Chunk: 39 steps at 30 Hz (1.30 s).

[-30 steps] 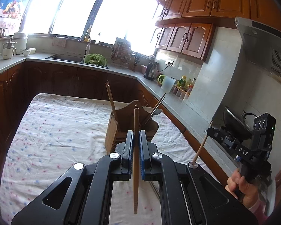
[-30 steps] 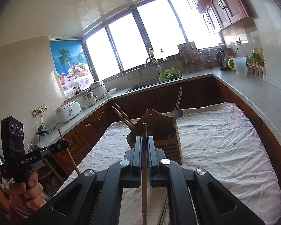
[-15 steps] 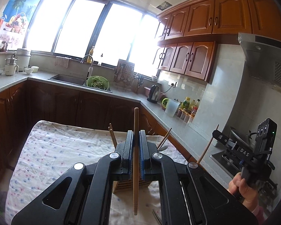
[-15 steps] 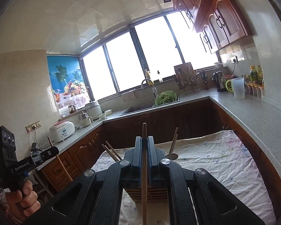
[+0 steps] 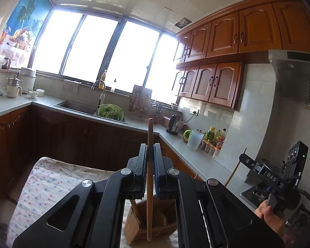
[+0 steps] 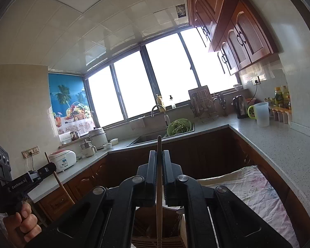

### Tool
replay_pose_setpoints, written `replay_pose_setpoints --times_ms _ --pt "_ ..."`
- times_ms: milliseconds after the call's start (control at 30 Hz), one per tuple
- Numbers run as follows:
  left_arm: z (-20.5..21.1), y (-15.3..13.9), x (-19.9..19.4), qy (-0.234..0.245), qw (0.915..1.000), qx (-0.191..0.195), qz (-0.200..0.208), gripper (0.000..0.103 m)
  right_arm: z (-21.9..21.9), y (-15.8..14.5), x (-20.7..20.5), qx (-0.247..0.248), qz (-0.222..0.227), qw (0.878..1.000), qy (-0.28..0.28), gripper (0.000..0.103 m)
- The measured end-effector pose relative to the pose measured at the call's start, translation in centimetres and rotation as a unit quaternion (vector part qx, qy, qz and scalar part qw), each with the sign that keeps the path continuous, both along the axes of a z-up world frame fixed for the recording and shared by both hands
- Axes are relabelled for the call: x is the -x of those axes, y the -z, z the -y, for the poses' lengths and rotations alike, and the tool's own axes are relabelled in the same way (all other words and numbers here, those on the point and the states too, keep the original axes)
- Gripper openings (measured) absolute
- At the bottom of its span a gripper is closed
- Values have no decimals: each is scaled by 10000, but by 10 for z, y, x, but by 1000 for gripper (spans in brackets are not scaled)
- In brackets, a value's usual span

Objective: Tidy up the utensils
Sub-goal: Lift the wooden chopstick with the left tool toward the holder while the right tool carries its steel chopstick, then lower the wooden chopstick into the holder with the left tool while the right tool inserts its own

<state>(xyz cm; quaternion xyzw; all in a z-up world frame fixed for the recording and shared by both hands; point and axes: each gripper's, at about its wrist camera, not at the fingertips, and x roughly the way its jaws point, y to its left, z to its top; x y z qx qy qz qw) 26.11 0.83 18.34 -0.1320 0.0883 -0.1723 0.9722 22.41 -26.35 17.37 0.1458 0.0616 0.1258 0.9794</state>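
My left gripper point(image 5: 150, 146) is shut on a wooden chopstick point(image 5: 149, 186) held upright, its lower end over the wooden utensil holder point(image 5: 153, 225) just below the jaws. My right gripper point(image 6: 159, 154) is shut on another wooden chopstick point(image 6: 159, 206), also upright, above the same holder point(image 6: 155, 227). The holder has at least one other stick in it. Each gripper shows in the other's view: the right one point(image 5: 242, 156) at the far right, the left one point(image 6: 51, 167) at the far left, each clamping its stick.
The holder stands on a table with a floral cloth point(image 5: 47, 184). Behind are the dark cabinets and grey counter point(image 6: 279, 140) with sink point(image 5: 78, 107), green colander point(image 5: 110, 112), kettle point(image 5: 174, 124), jug and bottles. A stove is at right.
Both grippers have risen and tilted upward with their chopsticks. The holder has dropped from mid-frame to the bottom edge, and more ceiling and windows show.
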Motion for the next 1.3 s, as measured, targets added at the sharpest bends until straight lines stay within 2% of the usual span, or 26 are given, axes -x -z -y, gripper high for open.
replay_pose_setpoints --times_ms 300,500,633,1033,1300 --pt "18 19 -34 -262 9995 95 165 5 6 7 -29 -138 176 9995 207 5" --pt "27 50 -46 -429 9990 102 78 5 11 35 -48 -273 76 9991 315 5" --pt "34 71 -51 -441 9989 60 -120 5 8 53 -52 -321 67 9991 273 5" --pt "40 113 -54 -347 9970 -103 -683 5 0 85 -60 -181 -392 9988 226 5" --pt "41 118 -56 -316 9962 -160 -792 6 0 104 -69 -132 -833 9963 181 6"
